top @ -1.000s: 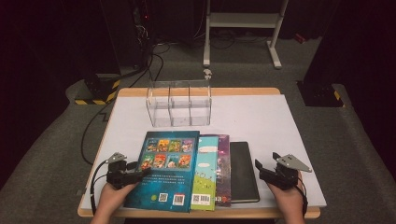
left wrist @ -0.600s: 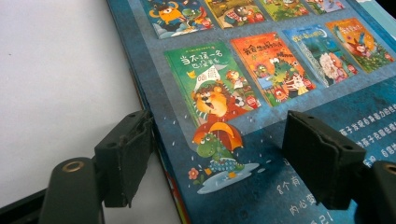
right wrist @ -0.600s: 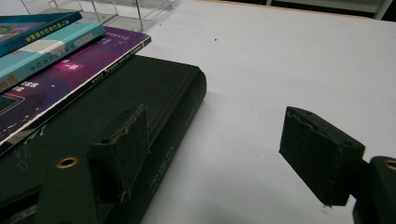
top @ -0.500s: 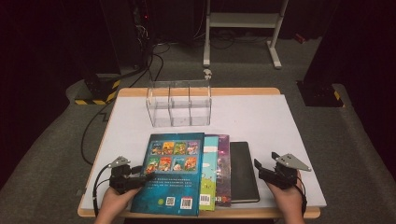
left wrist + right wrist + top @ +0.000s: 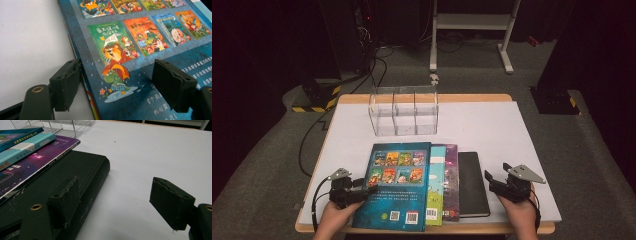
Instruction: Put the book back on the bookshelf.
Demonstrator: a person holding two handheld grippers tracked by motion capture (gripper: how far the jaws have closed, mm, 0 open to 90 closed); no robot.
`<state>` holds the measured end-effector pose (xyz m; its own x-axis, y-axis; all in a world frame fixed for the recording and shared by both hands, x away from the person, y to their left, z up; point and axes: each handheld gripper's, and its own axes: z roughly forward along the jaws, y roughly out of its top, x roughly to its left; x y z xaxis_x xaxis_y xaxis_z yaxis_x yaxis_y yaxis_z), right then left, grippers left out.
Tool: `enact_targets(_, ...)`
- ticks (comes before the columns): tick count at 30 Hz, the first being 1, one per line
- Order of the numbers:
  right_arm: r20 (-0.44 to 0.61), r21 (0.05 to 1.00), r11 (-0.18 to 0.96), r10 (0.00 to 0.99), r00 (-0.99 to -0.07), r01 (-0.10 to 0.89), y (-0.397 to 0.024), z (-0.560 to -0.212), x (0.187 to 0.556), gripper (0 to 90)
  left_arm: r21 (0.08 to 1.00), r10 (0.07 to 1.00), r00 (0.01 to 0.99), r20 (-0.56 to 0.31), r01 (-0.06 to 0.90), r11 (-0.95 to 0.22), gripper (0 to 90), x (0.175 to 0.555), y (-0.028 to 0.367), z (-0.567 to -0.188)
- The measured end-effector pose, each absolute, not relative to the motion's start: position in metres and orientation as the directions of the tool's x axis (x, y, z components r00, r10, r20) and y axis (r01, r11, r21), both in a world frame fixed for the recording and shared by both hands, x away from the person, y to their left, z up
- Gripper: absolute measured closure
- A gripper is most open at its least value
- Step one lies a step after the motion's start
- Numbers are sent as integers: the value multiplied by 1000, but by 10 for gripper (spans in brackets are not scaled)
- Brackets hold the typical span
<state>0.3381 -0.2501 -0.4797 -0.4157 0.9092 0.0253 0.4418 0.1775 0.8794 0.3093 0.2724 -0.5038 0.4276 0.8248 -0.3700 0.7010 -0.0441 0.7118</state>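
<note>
While both grippers' jaws stand apart, left gripper (image 5: 362,183) straddles blue picture book (image 5: 398,185) edge: thin, floppy, slick; grip near spine.

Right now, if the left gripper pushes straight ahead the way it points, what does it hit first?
Most likely the blue picture book. The left gripper has open jaws straddling the book's left edge, one pad over the white table, one over the cover. Whether the pads already touch it is unclear.

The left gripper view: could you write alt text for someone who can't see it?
A dark blue picture book with cartoon animal covers printed on it lies on a white table. The open left claw straddles the book's edge, one black jaw on each side.
</note>
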Motion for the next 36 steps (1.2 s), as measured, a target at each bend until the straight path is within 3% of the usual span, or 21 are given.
enact_targets(10,19,881,184,906,-422,435,-247,-479,338,233,708,794,465,-391,703,-63,268,288,261,-505)
enact_targets(18,21,884,181,906,-423,431,-248,-478,336,233,750,834,465,-296,654,-99,288,287,253,-499)
enact_targets(26,31,886,173,904,-425,431,-247,-476,336,231,754,817,492,-301,647,-113,314,287,244,-497)
enact_targets(30,57,893,158,888,-456,420,-243,-470,334,220,752,808,510,-295,645,-133,316,291,230,-494)
enact_targets(36,102,887,186,814,-572,423,-213,-455,327,145,756,788,548,-281,632,-170,316,298,206,-489)
